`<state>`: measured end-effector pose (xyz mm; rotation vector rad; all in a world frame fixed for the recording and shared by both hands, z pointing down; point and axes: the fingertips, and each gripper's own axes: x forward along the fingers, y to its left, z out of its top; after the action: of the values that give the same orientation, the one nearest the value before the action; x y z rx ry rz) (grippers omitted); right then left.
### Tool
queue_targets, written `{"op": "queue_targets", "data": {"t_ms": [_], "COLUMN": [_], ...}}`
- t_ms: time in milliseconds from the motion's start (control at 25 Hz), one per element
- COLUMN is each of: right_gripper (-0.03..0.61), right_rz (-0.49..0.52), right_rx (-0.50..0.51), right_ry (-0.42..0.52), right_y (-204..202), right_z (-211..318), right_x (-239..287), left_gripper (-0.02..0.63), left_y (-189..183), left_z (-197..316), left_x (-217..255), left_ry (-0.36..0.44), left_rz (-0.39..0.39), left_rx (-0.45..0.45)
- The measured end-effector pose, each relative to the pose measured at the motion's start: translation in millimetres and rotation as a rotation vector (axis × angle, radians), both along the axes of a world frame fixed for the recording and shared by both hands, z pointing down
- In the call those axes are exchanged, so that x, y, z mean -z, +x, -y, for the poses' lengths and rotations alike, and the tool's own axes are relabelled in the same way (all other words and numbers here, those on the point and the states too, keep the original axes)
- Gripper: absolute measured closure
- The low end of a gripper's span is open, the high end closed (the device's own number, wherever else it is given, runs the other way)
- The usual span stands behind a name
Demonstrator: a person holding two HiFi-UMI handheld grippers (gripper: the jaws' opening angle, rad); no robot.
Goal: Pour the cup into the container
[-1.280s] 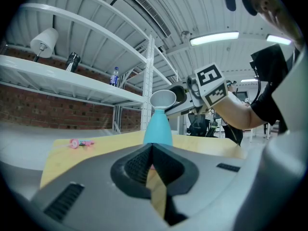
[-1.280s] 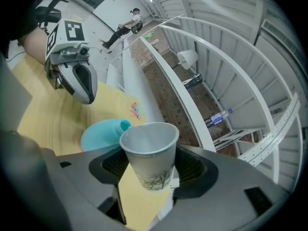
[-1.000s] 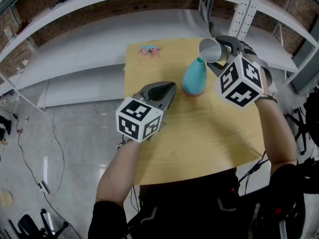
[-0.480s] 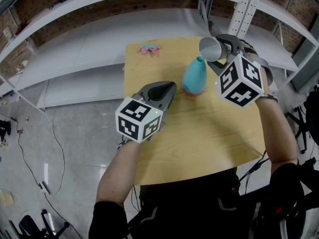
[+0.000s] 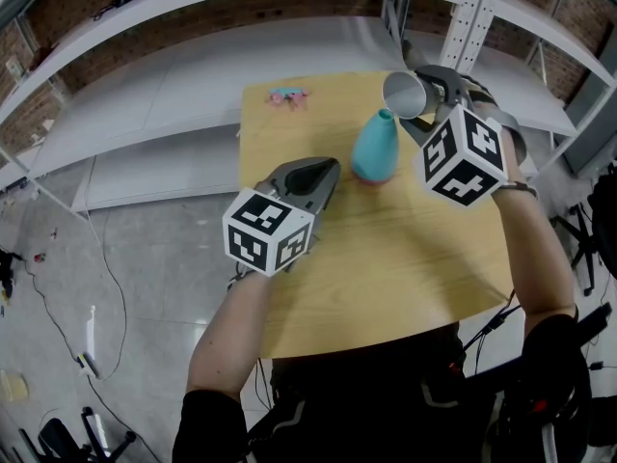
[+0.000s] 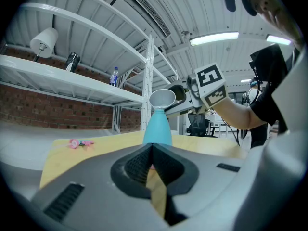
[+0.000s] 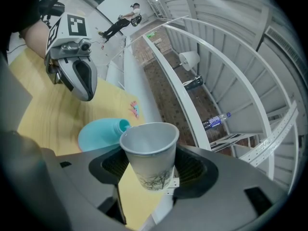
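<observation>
The paper cup [image 7: 149, 153] sits between the jaws of the right gripper [image 7: 150, 166], which clamp its lower wall from both sides. The cup is tipped over on its side, with its open mouth turned away from the gripper and towards the left gripper [image 5: 328, 167]. Just below and beyond the cup's rim is the narrow mouth of the teal container [image 5: 376, 148]; whether the rim touches it cannot be told. The container stands upright on the yellow bench [image 5: 386, 258], directly ahead of the left gripper's tips and near them. The left gripper hovers above the bench with its jaws closed together and nothing between them. Further beyond the container, at the far edge of the bench, lies a small pink object [image 5: 289, 95].
</observation>
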<state>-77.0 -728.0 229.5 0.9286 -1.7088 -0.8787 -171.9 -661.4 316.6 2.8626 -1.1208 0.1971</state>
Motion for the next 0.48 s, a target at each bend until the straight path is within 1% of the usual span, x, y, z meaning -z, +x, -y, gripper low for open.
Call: {"op": "queue_targets", "data": {"t_ms": [160, 280, 400, 480], "right_gripper": [0.284, 0.283, 0.282, 0.282], "right_rz": [-0.006, 0.012, 0.069, 0.139], "right_rx": [-0.001, 0.002, 0.003, 0.006], "right_ry": [0.002, -0.009, -0.038, -0.071], "right_y": [-0.1, -0.3, 0.4, 1.2], "right_z": [0.6, 0.1, -0.6, -1.4], "right_x": [-0.9, -1.9, -4.7, -7.2], "left_gripper": [0.621, 0.621, 0.621, 0.621], "left_y": [-0.6, -0.6, -1.2, -1.5], "left_z": [0.2, 0.3, -0.2, -0.6], "left_x": [0.2, 0.9, 0.9, 0.8], "left_ry": [-0.001, -0.001, 0.000, 0.000], "left_rz": [0.000, 0.000, 0.000, 0.000], "left_rx": [0.000, 0.000, 0.001, 0.001]}}
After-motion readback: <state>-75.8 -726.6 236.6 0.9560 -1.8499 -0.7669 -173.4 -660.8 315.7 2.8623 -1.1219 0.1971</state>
